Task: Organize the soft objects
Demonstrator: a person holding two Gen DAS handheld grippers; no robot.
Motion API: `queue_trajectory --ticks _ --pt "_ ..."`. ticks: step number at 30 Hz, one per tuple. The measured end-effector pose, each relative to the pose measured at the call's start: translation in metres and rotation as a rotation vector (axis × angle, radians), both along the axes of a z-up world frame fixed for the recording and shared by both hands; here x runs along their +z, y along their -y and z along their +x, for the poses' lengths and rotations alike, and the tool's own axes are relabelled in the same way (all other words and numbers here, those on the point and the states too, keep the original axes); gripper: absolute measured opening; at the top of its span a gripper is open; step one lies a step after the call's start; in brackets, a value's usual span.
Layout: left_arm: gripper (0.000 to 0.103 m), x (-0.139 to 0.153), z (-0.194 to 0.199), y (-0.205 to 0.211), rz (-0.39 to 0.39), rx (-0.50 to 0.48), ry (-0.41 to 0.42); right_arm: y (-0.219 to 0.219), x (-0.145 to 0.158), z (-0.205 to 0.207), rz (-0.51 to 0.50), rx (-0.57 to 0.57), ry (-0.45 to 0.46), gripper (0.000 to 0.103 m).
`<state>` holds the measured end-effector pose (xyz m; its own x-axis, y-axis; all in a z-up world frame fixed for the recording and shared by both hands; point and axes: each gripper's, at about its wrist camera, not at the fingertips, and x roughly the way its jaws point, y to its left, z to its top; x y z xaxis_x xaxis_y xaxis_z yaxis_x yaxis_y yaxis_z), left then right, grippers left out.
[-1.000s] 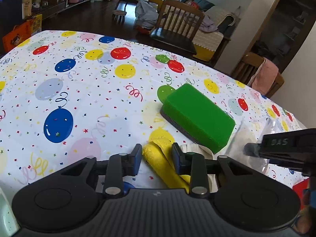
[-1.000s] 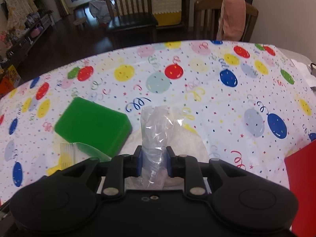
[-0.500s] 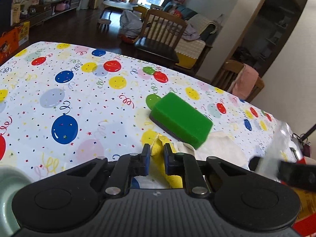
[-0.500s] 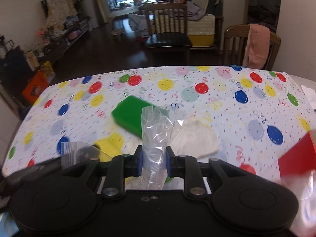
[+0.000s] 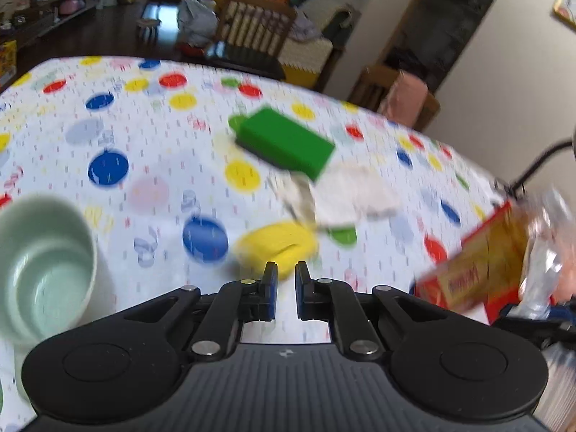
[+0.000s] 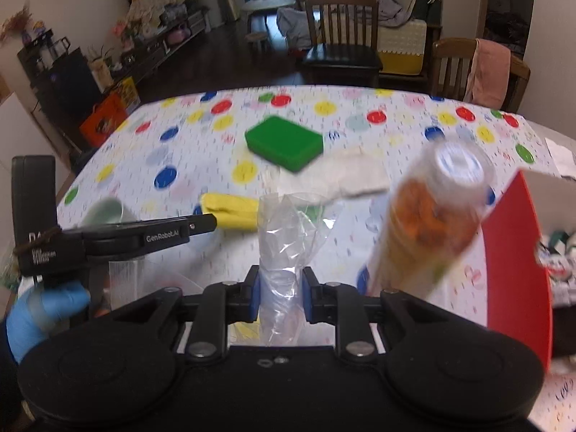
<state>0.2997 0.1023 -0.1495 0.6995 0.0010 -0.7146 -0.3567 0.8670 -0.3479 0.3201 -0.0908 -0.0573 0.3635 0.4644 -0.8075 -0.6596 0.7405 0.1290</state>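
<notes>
The yellow cloth [image 5: 275, 246] lies on the tablecloth [image 5: 151, 165] just ahead of the left gripper [image 5: 286, 280], long axis running left to right; those jaws are closed, nothing visible between them. The right gripper [image 6: 280, 288] pinches a clear plastic bag [image 6: 288, 223], farther away.

The left gripper [image 5: 286, 276] points down at the worktop [image 5: 151, 165] with its jaws drawn nearly together and nothing between them, as far as the blur allows. A hand in a blue glove [image 6: 43, 309] holds it from behind. The right gripper [image 6: 280, 280] tilts downward too, its jaws pinching a crumpled clear plastic bag [image 6: 284, 230].
</notes>
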Motion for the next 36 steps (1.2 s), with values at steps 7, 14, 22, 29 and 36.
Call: queue_trajectory --ticks 7,14,22,29,36 --pt "0.01 -0.002 -0.01 0.017 0.055 -0.133 -0.048 0.03 -0.005 -0.011 0.003 -0.032 -0.037 0.021" --pt "0.03 0.011 0.015 0.02 0.133 -0.224 -0.077 0.045 -0.007 -0.014 0.032 -0.064 -0.056 0.021" --pt "0.079 -0.003 0.045 0.017 0.127 -0.29 -0.154 0.057 -0.01 -0.016 0.045 -0.082 -0.072 0.021" --pt "0.079 -0.013 0.06 0.022 0.224 -0.281 -0.183 0.068 -0.014 -0.016 0.037 -0.107 -0.079 0.021" --pt "0.055 -0.019 0.065 0.024 0.284 -0.292 -0.201 0.071 -0.016 -0.017 0.041 -0.117 -0.084 0.021"
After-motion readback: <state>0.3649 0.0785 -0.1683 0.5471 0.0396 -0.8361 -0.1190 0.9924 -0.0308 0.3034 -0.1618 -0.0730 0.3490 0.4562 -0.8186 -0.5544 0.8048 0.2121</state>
